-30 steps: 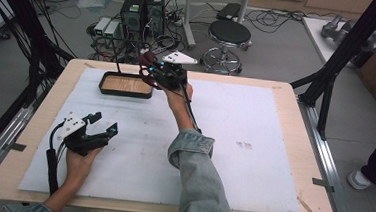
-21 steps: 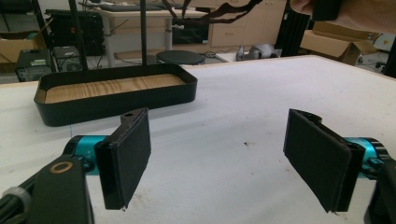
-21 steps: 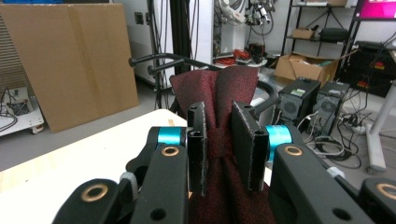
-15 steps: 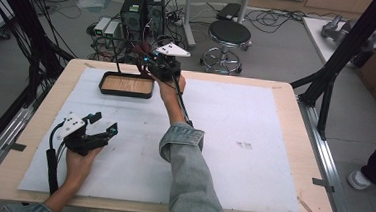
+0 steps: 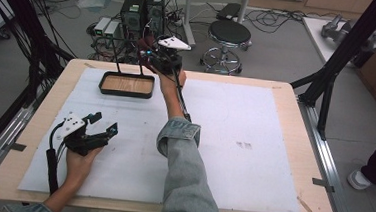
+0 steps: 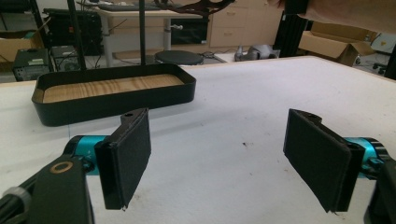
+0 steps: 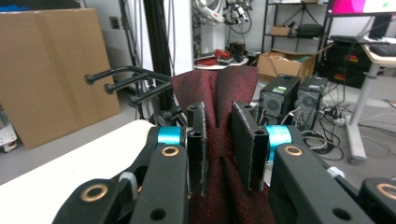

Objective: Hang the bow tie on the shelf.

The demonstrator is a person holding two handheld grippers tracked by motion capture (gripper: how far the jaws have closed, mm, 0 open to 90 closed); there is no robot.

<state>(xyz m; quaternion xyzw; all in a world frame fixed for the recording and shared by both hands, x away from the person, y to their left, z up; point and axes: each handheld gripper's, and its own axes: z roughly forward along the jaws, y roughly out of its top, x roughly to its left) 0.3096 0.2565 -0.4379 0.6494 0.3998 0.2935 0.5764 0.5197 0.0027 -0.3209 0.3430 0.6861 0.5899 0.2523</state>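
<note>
My right gripper (image 7: 218,144) is shut on a dark red cloth bow tie (image 7: 224,93), its pads pinching the narrow middle while the wings fan out beyond them. In the high view this gripper (image 5: 154,57) is raised above the table's far edge, just past the right end of a black tray (image 5: 126,92) with a wooden floor, and the bow tie (image 5: 144,47) peeks out at its left. My left gripper (image 5: 102,123) rests on the white mat near the front left, held by a hand. Its jaws stand open with nothing between them (image 6: 217,158), facing the tray (image 6: 116,100).
A white mat (image 5: 253,140) covers most of the wooden table. Beyond the far edge stand computer towers (image 5: 142,10) and a round stool (image 5: 229,33). Black frame posts (image 5: 347,52) rise at both sides. A person's shoe (image 5: 359,179) is on the floor at right.
My right gripper has carried the bow tie farther away and a little left, from over the mat beside the tray to above the table's far edge. The left gripper has stayed put.
</note>
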